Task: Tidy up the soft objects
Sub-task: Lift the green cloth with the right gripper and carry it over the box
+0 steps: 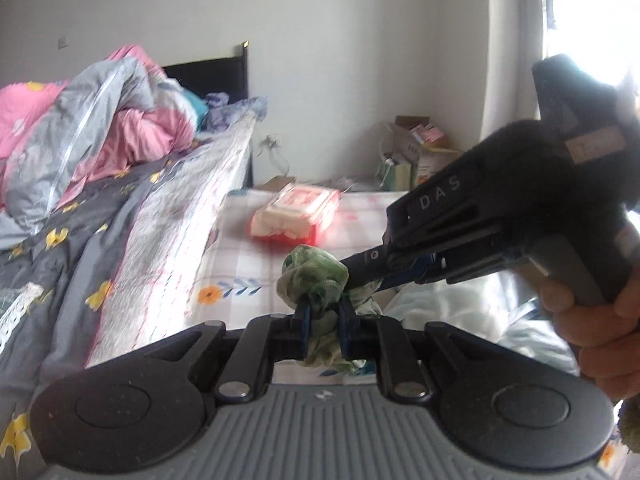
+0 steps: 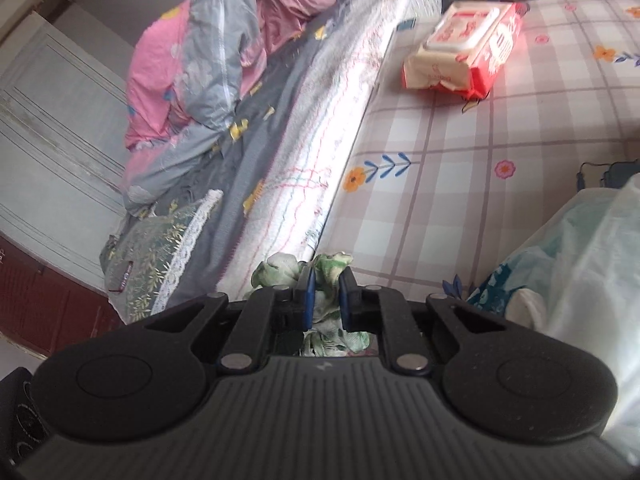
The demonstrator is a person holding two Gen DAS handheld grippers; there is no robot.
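Left gripper [image 1: 325, 322]: clamped on green cloth [image 1: 316, 274], lower centre
Right gripper [image 2: 325, 300]: pinching same cloth
Progress: early, cloth lifted, nothing sorted yet

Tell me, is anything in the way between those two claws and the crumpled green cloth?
Nothing visible is. The left claw is shut on the crumpled green-and-white cloth, and the right claw pinches the same cloth from its other side. The red-and-white wipes pack lies apart on the checked sheet.
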